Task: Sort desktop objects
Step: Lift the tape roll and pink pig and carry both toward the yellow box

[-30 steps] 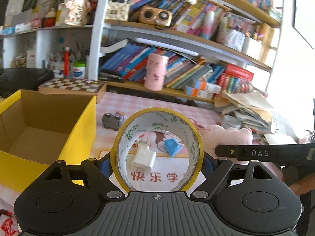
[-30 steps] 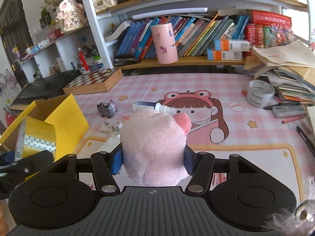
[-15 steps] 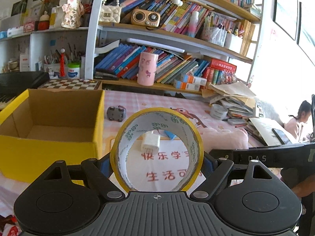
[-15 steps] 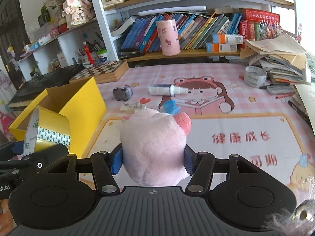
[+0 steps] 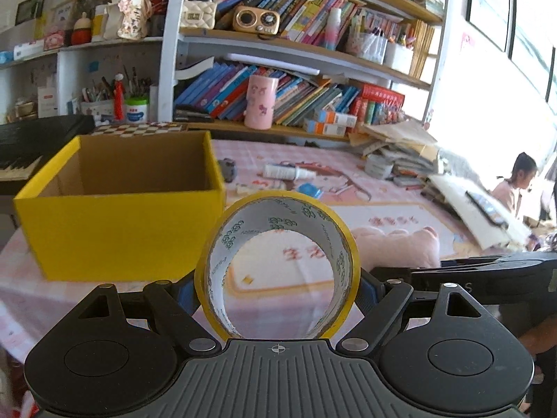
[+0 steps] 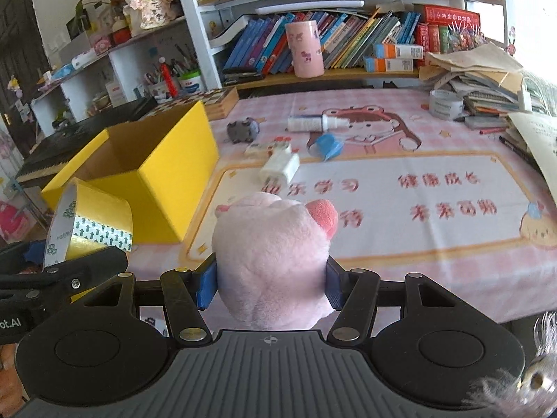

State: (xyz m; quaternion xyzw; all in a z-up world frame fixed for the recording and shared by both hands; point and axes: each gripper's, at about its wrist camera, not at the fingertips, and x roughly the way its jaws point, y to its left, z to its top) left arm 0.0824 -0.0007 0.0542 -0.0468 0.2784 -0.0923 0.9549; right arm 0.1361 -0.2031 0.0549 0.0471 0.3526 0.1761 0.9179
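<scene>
My left gripper [image 5: 277, 287] is shut on a yellow tape roll [image 5: 222, 244], held upright with its hole facing the camera; the roll [image 6: 92, 217] also shows at the left of the right wrist view. My right gripper [image 6: 271, 278] is shut on a pink plush toy [image 6: 275, 254], which the left wrist view shows as a pink plush [image 5: 393, 244] to the right of the tape. An open yellow cardboard box [image 5: 115, 223] stands on the table ahead and left of both grippers, seen as the yellow box [image 6: 163, 170] in the right wrist view.
On the pink mat [image 6: 383, 202] lie a white charger [image 6: 280, 169], a blue cap [image 6: 327, 146], a white tube [image 6: 313, 123], a grey toy car [image 6: 242, 130] and a clear tape roll [image 6: 445, 104]. Paper piles [image 6: 480, 76] crowd the right. Bookshelves [image 5: 278, 55] stand behind.
Both grippers have drawn back from the table with their loads still held. The yellow box now sits further ahead, and the small items on the mat look farther away.
</scene>
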